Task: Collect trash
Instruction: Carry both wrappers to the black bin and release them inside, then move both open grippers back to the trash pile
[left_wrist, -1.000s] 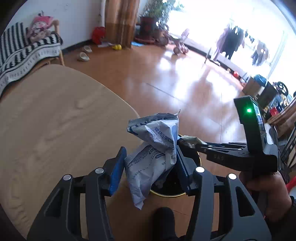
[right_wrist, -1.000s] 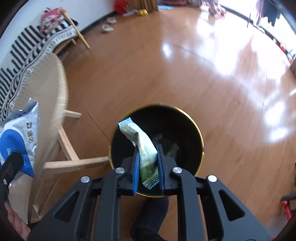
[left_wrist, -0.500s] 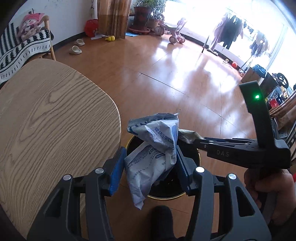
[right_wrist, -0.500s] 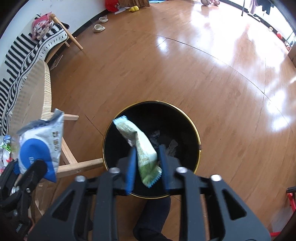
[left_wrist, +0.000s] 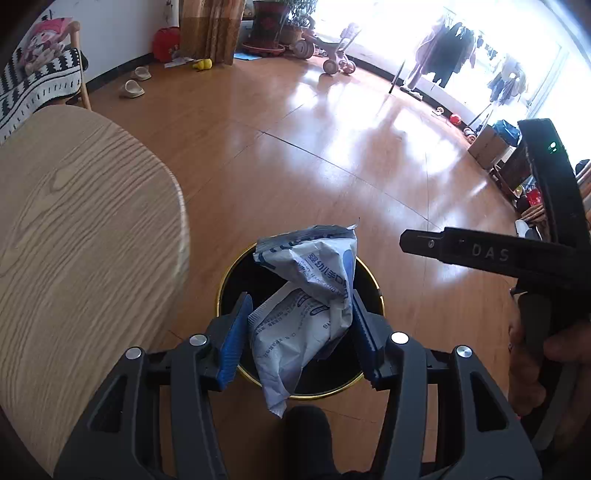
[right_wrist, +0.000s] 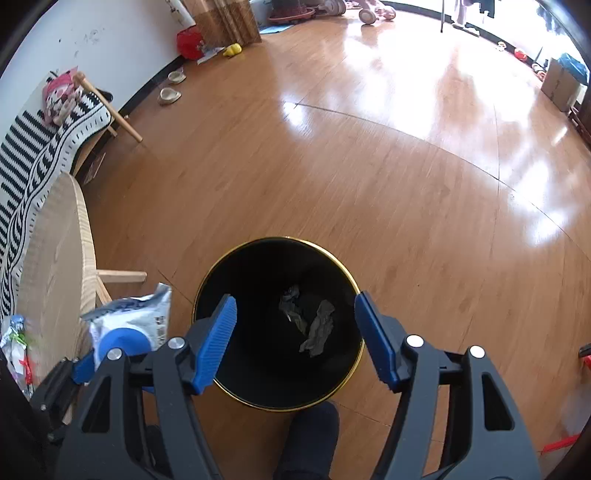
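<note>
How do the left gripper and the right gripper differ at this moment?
The left gripper is shut on a crumpled white and blue packet; the right gripper is open with nothing between its pads, its jaws having just been opening. The left one's jaws stand narrower, the right one's wider. Both have blue ribbed pads and point down at the black bin with the gold rim.

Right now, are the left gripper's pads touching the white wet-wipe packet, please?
Touching: the left wrist view shows both pads pressed against the packet, held above the bin.
</note>
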